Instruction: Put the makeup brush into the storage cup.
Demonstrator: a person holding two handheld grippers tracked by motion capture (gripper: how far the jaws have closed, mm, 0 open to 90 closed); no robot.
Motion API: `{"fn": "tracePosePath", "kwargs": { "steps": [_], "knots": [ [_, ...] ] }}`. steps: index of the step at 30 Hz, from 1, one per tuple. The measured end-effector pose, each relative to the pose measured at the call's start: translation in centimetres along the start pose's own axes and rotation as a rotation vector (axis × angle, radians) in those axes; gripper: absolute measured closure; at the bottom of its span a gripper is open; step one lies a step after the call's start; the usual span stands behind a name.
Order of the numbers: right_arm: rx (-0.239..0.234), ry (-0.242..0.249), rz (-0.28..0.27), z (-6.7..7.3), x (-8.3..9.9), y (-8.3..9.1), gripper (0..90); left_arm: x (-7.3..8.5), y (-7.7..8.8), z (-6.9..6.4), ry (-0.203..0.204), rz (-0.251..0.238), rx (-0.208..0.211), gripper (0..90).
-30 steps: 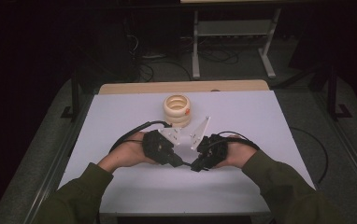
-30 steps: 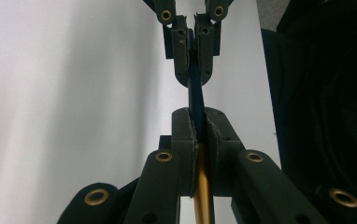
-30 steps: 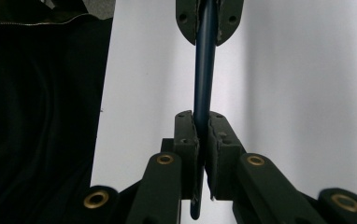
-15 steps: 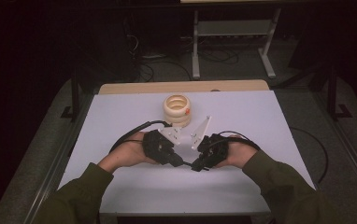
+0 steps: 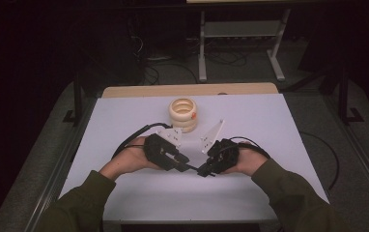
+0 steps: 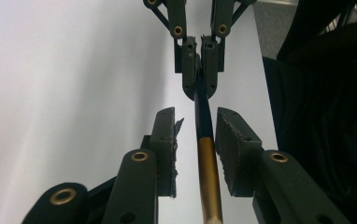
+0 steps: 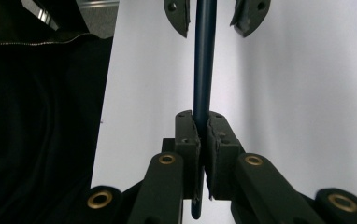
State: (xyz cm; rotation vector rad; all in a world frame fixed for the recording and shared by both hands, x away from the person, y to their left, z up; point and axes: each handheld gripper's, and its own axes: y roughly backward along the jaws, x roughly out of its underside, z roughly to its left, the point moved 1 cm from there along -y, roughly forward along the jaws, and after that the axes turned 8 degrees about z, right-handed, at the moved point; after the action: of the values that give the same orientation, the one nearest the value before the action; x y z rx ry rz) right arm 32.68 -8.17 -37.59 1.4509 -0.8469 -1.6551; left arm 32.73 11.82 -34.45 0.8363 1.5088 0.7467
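Nothing has moved since earlier: right tool point(image 7: 203, 140) clamps a dark pen point(image 7: 203, 70), left tool point(image 6: 197, 140) released around it; no writing readable.

Grippers tip to tip at table centre.
Left gripper point(image 5: 185, 165) jaws apart; right gripper point(image 5: 204, 170) jaws clamped; both forearms low.

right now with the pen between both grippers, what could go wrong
1. The right hand-held gripper alone clamps the pen, near one end. If that grip loosens, the pen may tip or drop to the table.
2. The left hand-held gripper has its jaws open on either side of the pen, without touching. Closing off-centre could knock the pen sideways.
3. The two grippers sit tip to tip, so their fingertips might collide.
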Motion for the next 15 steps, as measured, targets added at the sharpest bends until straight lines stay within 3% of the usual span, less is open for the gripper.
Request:
{"fn": "tracePosePath", "kwargs": {
  "steps": [6, 15],
  "knots": [
    [0.0, -0.009, -0.038, 0.0, 0.47, -0.03, 83.9, 0.12, 0.23, -0.09, -0.007, -0.014, -0.003, 68.4],
    [0.009, -0.007, -0.046, 0.06, 0.46, 0.15, 83.9, 0.1, 0.15, -0.17, -0.014, -0.011, 0.01, 76.3]
  ]
}}
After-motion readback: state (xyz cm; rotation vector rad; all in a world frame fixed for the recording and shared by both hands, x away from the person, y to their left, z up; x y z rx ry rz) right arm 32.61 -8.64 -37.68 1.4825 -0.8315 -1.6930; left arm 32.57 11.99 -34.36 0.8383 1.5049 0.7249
